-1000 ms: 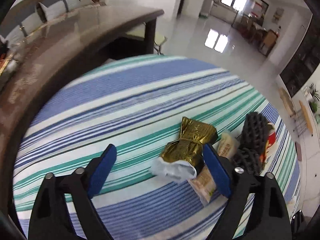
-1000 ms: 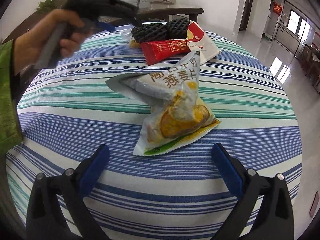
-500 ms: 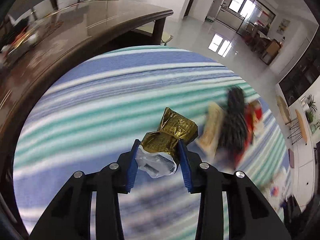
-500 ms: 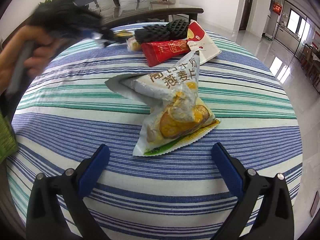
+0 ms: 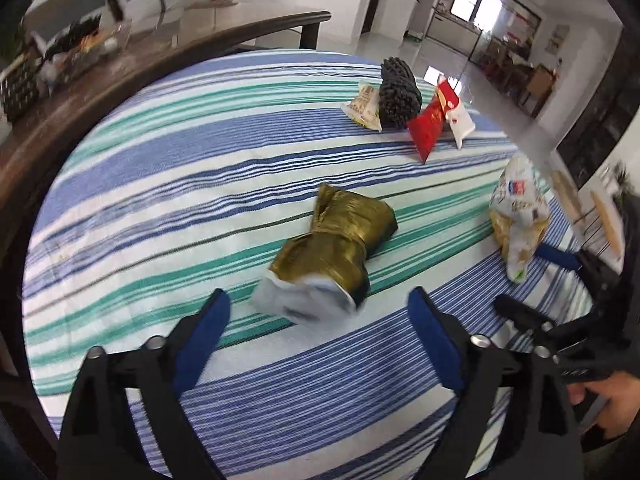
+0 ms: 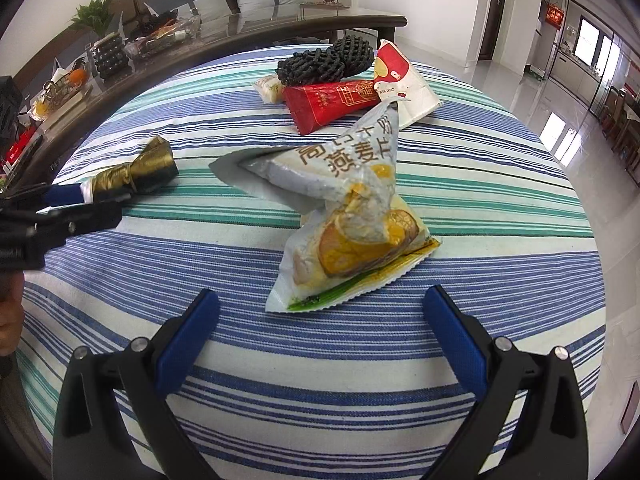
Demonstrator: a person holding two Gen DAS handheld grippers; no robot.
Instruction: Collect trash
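Observation:
A crumpled gold wrapper (image 5: 340,236) with a white torn end lies on the striped tablecloth (image 5: 160,184). My left gripper (image 5: 316,300) stands just behind it, its jaws opening. The white end sits at the blue fingertips and no pad presses it. The right wrist view shows the same gold wrapper (image 6: 148,168) at the left gripper (image 6: 86,204). My right gripper (image 6: 320,298) is open and empty, just short of a grey and yellow snack bag (image 6: 352,216). In the left wrist view that snack bag (image 5: 518,216) stands at the right, beside the right gripper (image 5: 536,280).
At the table's far side lie black foam nets (image 6: 320,64), a red packet (image 6: 332,100), a white and red packet (image 6: 404,84) and a small pale packet (image 6: 270,88). A long brown table (image 6: 240,40) with dishes curves behind. A hand (image 5: 608,396) holds the right gripper.
The left gripper shut on the gold wrapper, carried it away from the far pile, then let it go on the cloth and now stands wide. The right gripper has not moved.

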